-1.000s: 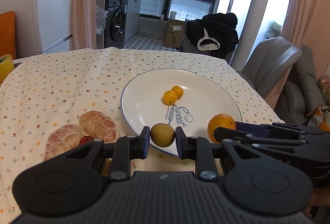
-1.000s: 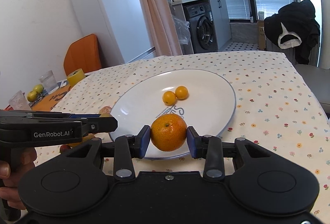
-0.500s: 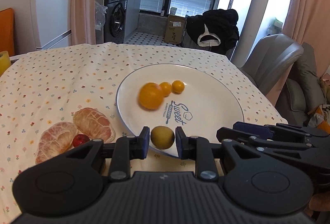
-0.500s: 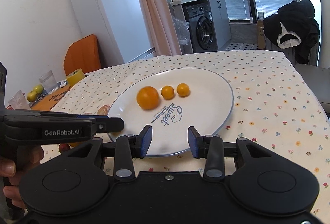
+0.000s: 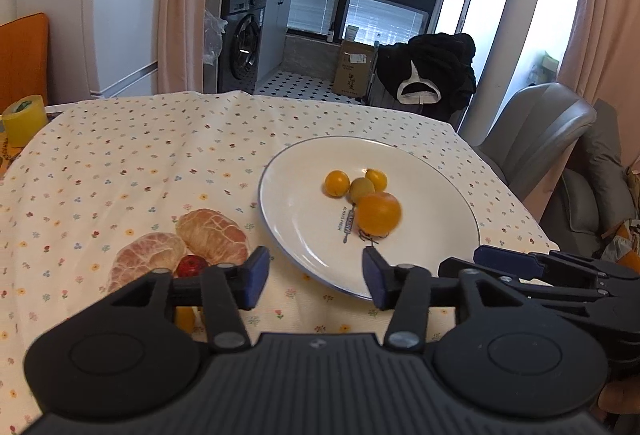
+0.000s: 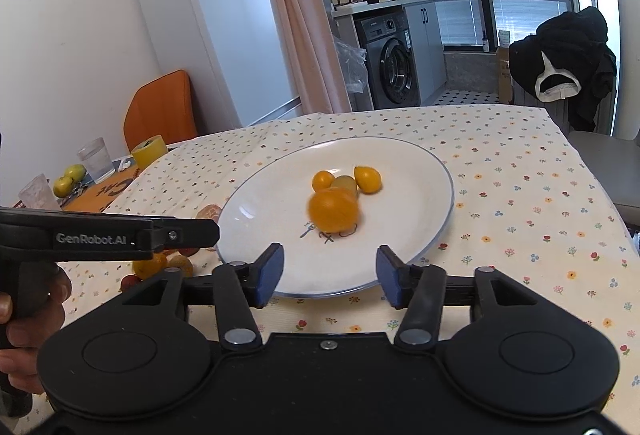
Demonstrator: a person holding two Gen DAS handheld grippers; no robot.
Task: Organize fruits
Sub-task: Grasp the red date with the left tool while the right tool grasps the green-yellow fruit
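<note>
With both tongs spread wide and empty, left tongs (image 5: 316,277) and right tongs (image 6: 330,275) hover at the plate (image 6: 400,163) rim. Orange (image 6: 334,210) touches three small fruits mid-plate.

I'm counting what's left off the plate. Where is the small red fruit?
In the left wrist view, the small red fruit lies on the tablecloth left of the plate, tucked against two peeled pomelo pieces.

My left gripper's side (image 6: 96,238): white lettering, "GenRobot.AI".
Plate (image 5: 296,203): blue print I can't read, half under the orange (image 5: 378,211).
Orange mat (image 6: 105,191), far left: large pale letters, partly hidden, not legible to me.
</note>
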